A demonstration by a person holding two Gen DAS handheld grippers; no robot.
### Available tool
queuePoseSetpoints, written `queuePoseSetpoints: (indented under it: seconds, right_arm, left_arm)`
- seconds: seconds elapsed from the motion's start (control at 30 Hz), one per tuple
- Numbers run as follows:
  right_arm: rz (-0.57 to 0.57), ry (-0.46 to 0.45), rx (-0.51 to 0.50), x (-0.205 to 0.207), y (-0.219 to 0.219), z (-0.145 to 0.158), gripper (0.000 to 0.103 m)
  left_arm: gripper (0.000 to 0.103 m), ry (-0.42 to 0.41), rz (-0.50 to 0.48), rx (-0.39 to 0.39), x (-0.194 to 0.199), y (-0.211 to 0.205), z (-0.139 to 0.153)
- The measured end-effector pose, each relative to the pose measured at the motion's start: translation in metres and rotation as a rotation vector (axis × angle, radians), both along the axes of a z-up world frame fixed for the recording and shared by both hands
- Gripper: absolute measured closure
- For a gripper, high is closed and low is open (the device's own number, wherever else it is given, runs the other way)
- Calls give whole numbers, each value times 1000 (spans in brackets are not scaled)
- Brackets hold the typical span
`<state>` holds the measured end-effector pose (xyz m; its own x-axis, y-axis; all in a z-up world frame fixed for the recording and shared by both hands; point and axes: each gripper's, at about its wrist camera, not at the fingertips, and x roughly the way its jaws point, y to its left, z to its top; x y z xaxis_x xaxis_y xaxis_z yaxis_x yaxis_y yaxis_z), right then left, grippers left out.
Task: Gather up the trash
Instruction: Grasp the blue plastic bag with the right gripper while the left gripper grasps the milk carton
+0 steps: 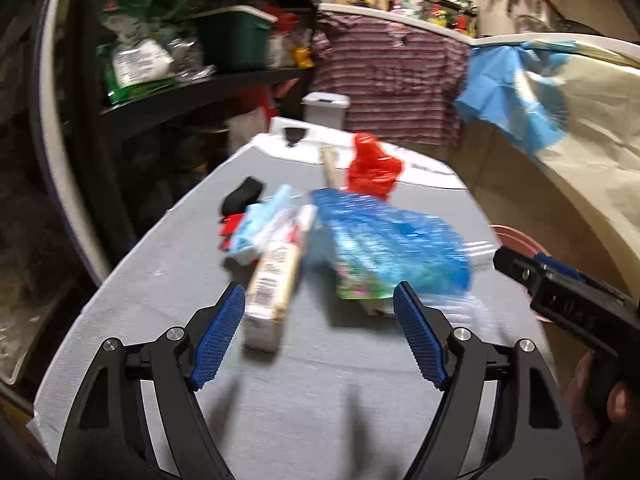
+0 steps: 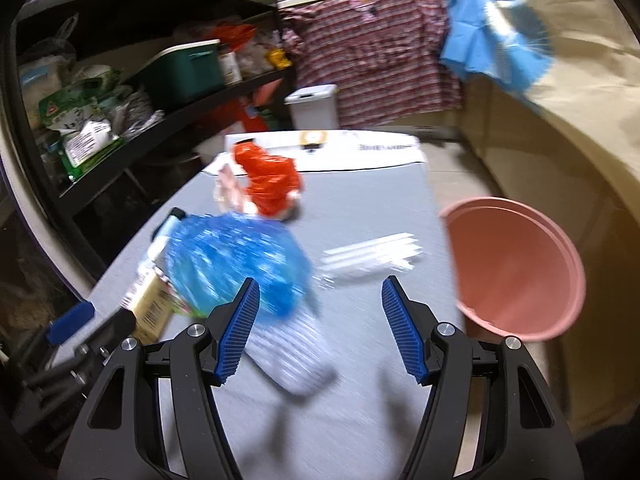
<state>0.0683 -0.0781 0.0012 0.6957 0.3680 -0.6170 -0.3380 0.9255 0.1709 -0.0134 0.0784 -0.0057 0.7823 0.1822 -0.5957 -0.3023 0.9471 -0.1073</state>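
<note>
Two black grippers with blue ribbed pads sit nearest the lens, one per view: the left gripper (image 1: 320, 300) and the right gripper (image 2: 318, 292), both with jaws spread apart and nothing clamped between them. Both hover over a grey cloth-covered table (image 1: 168, 280) where the trash lies in a loose cluster.

Counted there: one long cream cardboard carton (image 1: 272, 288), one crumpled blue plastic bag (image 2: 236, 256), one crumpled red plastic bag (image 2: 270, 184), and one pale blue-and-white wrapper (image 1: 264, 224). A black and red item (image 1: 240, 200) behind them is too blurred to name. A few clear plastic strips (image 2: 372, 256) lie right of the blue bag; blur hides their exact number.

In the left wrist view the carton's long axis runs away from the camera, leaning slightly right, its near end just ahead of the left pad. The blue bag lies beside it to the right, with the red bag farther back.

One pink plastic bucket (image 2: 516, 268) stands off the table's right edge, tilted in view, its mouth facing the table.
</note>
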Motion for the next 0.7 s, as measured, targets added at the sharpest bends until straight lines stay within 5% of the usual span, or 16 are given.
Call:
queuePoseSetpoints:
  seconds: [0.23,0.43,0.53,0.6,0.7]
  right_arm:
    - [87,51,-6,19,30,-18,39]
    - [120,75,-10,26,38,-27,40]
    - [144,73,-21,27,41,-29,60]
    - [161,65,-25,26,43,-28,83]
    - [173,35,-20,21,42,-21,98]
  left_arm:
    - [36,57,48,-9,12,23,-15]
    - [51,122,50,-34,27,30,-30]
    - [65,143,38,-44,30,30,-35]
    - [73,146,32,-43,31,28,-35]
    - [76,141,22,-35,31,26,-33]
